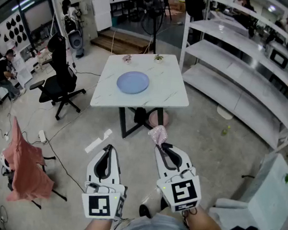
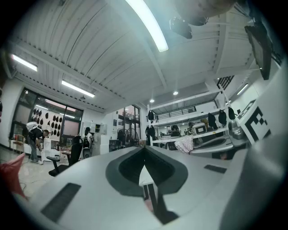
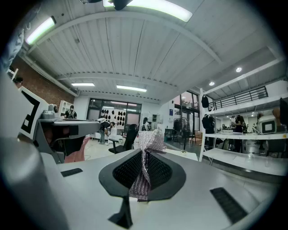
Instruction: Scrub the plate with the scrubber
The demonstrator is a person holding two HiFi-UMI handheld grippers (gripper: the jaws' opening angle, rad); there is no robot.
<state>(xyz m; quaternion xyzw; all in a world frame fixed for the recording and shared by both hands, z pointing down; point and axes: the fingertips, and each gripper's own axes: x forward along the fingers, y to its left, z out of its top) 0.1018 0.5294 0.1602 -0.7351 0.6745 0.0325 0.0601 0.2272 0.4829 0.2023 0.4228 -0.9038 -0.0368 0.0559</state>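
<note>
Nearest the person, the left hand-held gripper [image 1: 109, 151] hangs low over the floor with its jaws pressed together and nothing between them; its own view shows the tips meeting on bare air. Just right of it, and reaching a little farther forward, the right hand-held gripper [image 1: 160, 146] pinches the scrubber [image 1: 158, 135], a crinkled silvery-pink wad. The scrubber's length runs along the jaws, with a tuft poking out past the tips (in the right gripper view it stands up between the dark pads like a twisted ribbon).

Beyond both grippers, across a stretch of bare floor, stands the desk [image 1: 171, 95]. The plate [image 1: 133, 82], a pale blue round one, lies flat near the middle of the desk, a touch towards its left side. Two small things sit at the desk's far edge, too small to name.

The plate is well apart from the scrubber, straight ahead and slightly left of the right gripper's line, about midway between the lines of the two grippers. Neither gripper is clearly nearer to it. Scrubbing has not begun. In my judgement the next move is to step up to the desk and carry the scrubber forward and down onto the plate, perhaps with the empty left gripper steadying the rim.
</note>
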